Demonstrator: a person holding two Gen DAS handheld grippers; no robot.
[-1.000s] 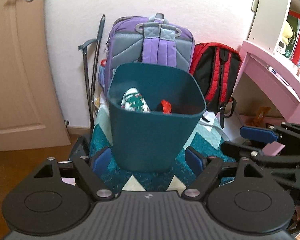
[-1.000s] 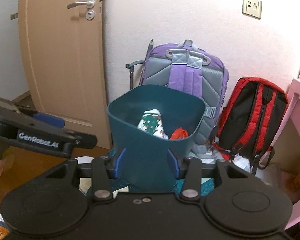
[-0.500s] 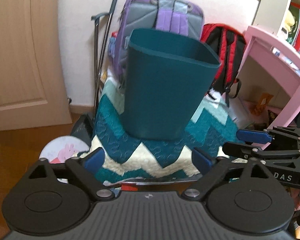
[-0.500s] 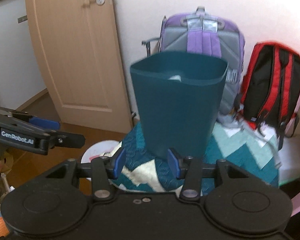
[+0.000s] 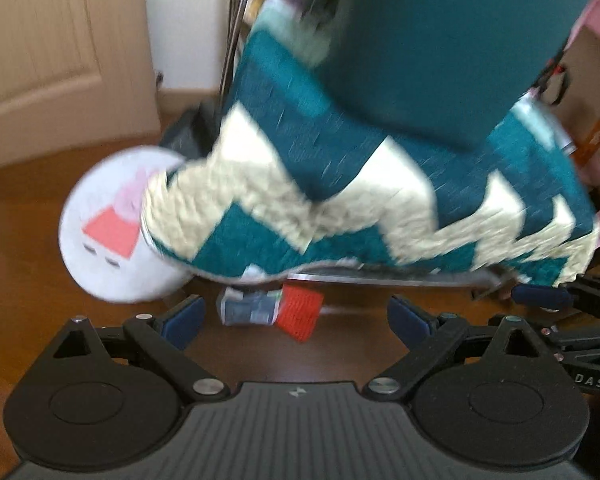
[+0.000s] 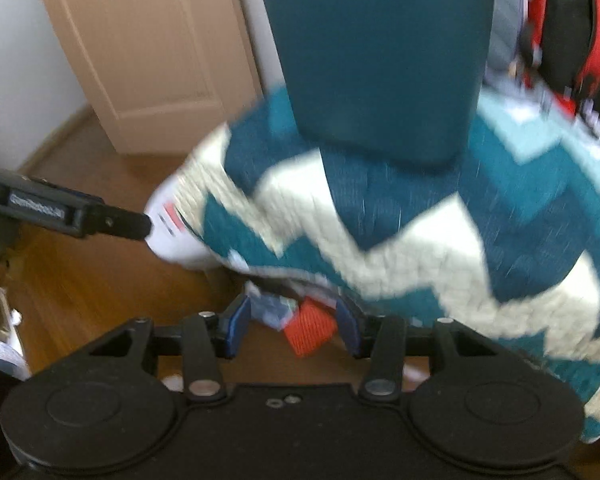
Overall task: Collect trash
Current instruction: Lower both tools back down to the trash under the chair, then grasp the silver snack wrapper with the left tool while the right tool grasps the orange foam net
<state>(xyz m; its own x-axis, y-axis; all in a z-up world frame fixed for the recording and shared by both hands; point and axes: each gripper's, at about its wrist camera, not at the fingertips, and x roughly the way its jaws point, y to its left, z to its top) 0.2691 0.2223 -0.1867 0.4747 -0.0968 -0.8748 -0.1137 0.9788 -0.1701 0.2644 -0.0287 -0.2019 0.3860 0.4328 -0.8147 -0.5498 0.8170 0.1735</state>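
Note:
A crumpled grey-blue wrapper [image 5: 248,309] and a red ribbed scrap [image 5: 303,313] lie together on the wooden floor, just under the front edge of a seat. My left gripper [image 5: 296,317] hangs over them, open wide, pads well clear on both sides. In the right wrist view the red scrap [image 6: 310,330] and the wrapper [image 6: 271,309] show between the blue pads of my right gripper [image 6: 294,326], which is open and not pressing on them. The teal bin [image 5: 460,40] stands above on the seat. Both views are motion-blurred.
The seat is covered by a teal and cream zigzag blanket [image 5: 340,184] that overhangs the trash. A round white cushion with a pink cartoon pig [image 5: 112,224] lies at the left. A beige door [image 6: 148,52] and a red and black backpack [image 6: 572,28] stand behind.
Both grippers have dropped from bin height to near the floor. The bin has slid to the top of each view, and the floor trash has come into sight. The left jaws have widened.

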